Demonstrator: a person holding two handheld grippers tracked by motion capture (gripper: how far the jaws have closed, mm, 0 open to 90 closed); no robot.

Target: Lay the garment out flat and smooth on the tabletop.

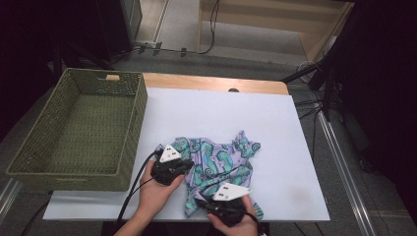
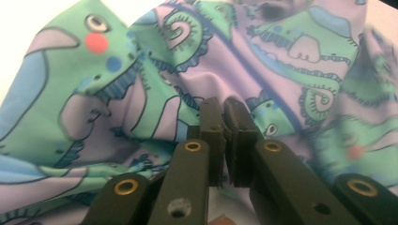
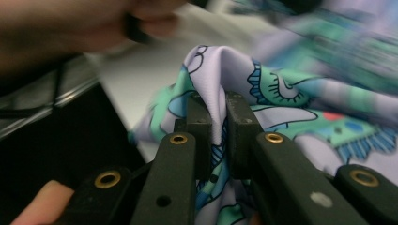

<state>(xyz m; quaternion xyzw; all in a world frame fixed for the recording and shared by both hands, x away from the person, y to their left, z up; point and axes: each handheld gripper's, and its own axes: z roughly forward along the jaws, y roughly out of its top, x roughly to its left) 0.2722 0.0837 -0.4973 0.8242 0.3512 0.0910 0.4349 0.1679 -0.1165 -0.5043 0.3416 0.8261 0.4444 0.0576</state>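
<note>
A crumpled cloth [image 1: 221, 157] printed with green and lilac cartoon creatures lies on the white table cover [image 1: 275, 123], near its front edge. My left gripper [image 1: 188, 165] is at the cloth's left edge. In the left gripper view its jaws [image 2: 224, 123] stand together, and the folds of the cloth [image 2: 155, 70] run into their tips. My right gripper [image 1: 200, 202] is at the cloth's near left corner. The right gripper view shows its jaws [image 3: 219, 117] pinching a raised lilac fold of the cloth [image 3: 220, 70].
A green woven basket [image 1: 140, 113] stands to the left of the cloth, its inside bare. The table's wooden far edge [image 1: 216, 82] shows beyond the white cover. Cables and black stands are on the floor behind and to the right.
</note>
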